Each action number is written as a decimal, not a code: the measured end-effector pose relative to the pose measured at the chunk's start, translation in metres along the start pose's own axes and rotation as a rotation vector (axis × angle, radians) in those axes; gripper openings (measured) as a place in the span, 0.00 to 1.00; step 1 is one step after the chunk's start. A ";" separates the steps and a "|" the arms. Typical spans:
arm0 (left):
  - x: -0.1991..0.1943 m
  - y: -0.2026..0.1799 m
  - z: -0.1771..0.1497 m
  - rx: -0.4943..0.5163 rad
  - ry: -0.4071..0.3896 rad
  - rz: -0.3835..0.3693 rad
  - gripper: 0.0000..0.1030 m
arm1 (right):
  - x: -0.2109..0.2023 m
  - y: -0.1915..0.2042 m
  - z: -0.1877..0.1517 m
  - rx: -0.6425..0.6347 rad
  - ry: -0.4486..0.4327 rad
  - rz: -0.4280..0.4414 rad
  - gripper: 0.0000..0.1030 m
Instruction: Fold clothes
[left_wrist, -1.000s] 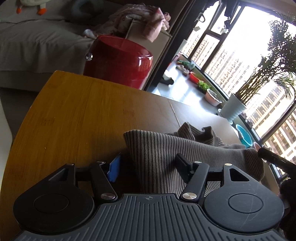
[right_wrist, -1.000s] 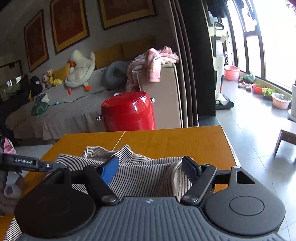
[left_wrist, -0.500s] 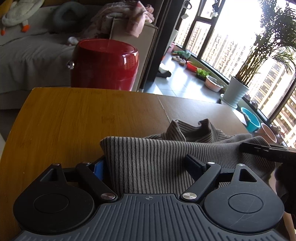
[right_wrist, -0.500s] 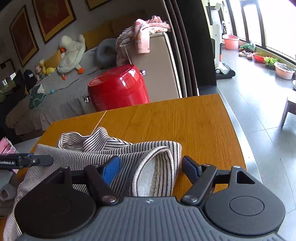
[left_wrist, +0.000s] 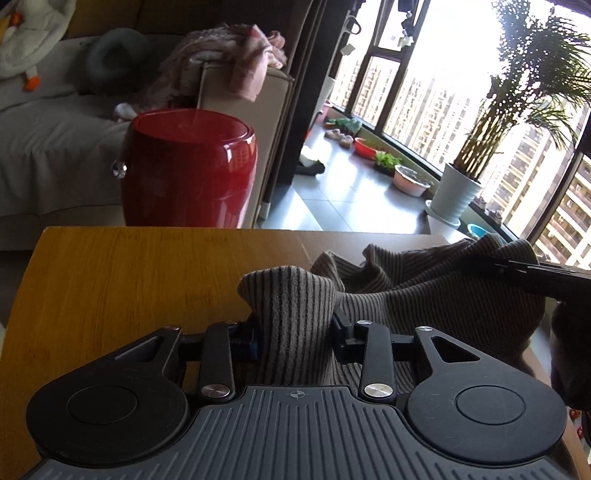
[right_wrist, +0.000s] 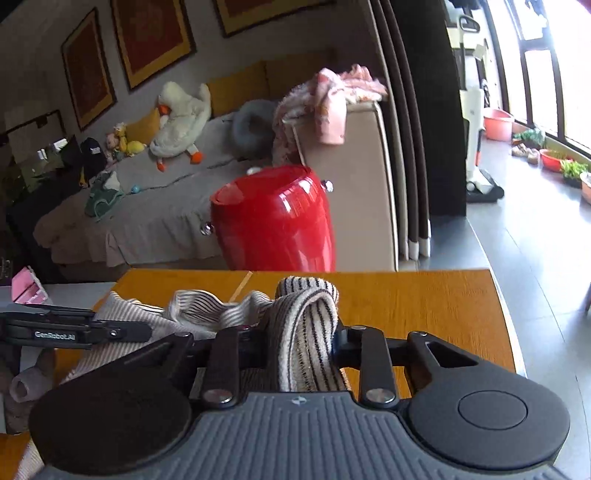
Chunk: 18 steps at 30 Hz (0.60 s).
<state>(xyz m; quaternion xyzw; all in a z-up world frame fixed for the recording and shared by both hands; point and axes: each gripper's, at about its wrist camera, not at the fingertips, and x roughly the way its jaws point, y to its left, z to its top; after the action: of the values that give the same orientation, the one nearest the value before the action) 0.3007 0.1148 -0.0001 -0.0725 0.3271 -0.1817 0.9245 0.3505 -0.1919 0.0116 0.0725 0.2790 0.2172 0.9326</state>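
Both grippers, left gripper (left_wrist: 295, 332) and right gripper (right_wrist: 299, 343), are closing their fingers onto bunched striped sweater (left_wrist: 424, 295) edge. Lift both corners evenly above the desk (left_wrist: 129, 277), keeping the cloth taut between the fingers.

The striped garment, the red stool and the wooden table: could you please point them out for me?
striped garment (right_wrist: 306, 332), right wrist view, bunched fold.
red stool (left_wrist: 192, 173), left wrist view, glossy side.
wooden table (left_wrist: 129, 280), left wrist view, bare top.

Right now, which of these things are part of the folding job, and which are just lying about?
Part of the job: striped garment, left gripper, right gripper, both closing on its bunched cloth; wooden table.

Lying about: red stool, plush goose, potted palm.
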 end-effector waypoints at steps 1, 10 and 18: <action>-0.011 -0.004 0.001 0.017 -0.020 -0.007 0.35 | -0.015 0.006 0.003 -0.015 -0.022 0.019 0.25; -0.143 -0.041 -0.068 0.153 -0.145 -0.078 0.36 | -0.151 0.051 -0.050 -0.150 -0.060 0.072 0.24; -0.187 -0.063 -0.151 0.180 -0.017 -0.071 0.45 | -0.188 0.065 -0.128 -0.185 0.049 -0.001 0.24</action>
<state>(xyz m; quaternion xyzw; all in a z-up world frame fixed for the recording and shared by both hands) 0.0526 0.1262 0.0070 -0.0024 0.2986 -0.2425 0.9230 0.1156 -0.2159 0.0134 -0.0194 0.2805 0.2435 0.9282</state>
